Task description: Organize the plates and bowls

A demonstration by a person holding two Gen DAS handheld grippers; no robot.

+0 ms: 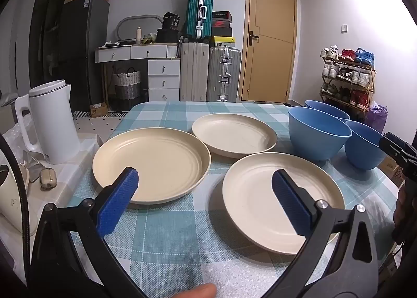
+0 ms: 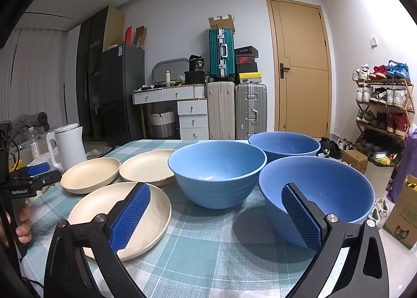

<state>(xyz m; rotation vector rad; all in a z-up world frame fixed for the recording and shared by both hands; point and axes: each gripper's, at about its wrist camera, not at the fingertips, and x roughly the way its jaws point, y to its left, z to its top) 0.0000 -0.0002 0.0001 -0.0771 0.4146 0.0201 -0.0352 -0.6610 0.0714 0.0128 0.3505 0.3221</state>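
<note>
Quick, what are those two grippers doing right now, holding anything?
Left gripper: open, holding nothing.
Right gripper: open, holding nothing.

Both low over the checked table [image 1: 166, 235], facing the door [image 2: 299, 68]; left view nearer the kettle [image 1: 52, 120]; table shared.

A lived-in home: stacked suitcases [image 2: 237, 110] beside a wooden door [image 2: 302, 68], a loaded shoe rack [image 2: 383, 105], a fridge [image 2: 122, 94], a drawer unit [image 2: 192, 118], a kettle [image 1: 52, 120] by the checked-cloth worktop [image 1: 166, 240].
</note>
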